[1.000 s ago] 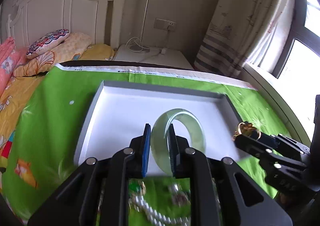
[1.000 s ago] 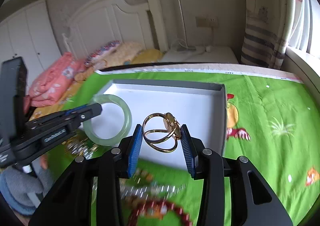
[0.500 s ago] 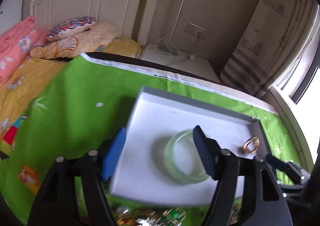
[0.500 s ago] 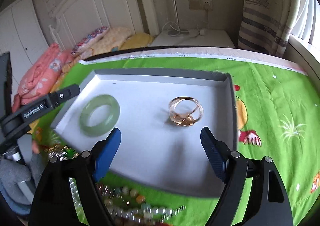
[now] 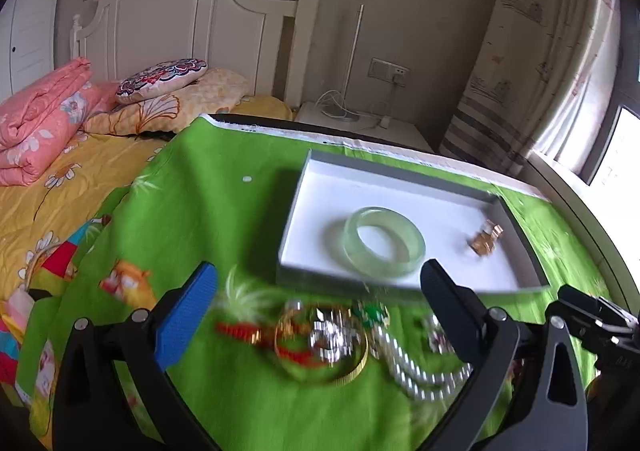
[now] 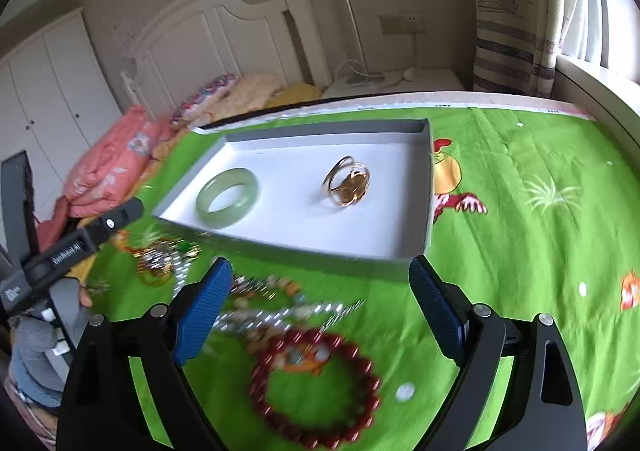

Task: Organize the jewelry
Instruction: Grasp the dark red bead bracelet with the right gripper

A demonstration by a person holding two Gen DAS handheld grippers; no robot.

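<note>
We hold our left gripper [image 5: 320,291] over the green cloth [image 5: 208,219] on the bed, its fingers [image 5: 188,315] opening wide with nothing gripped between them; below them lies a blurred heap of loose jewelry [image 5: 332,335], with a pearl strand [image 5: 416,371] trailing to its right. Our right gripper [image 6: 320,287] is opening too, its blue fingers [image 6: 204,311] spread and empty, above a red bead bracelet [image 6: 316,383] and a silvery chain [image 6: 288,311] on the cloth. Beyond both grippers sits the shallow grey box [image 6: 428,211] with its white floor. Inside it the pale green jade bangle [image 6: 227,196] lies flat toward the left, and the gold ring [image 6: 347,185] rests well apart from it toward the right wall. Neither piece touches a finger.
</note>
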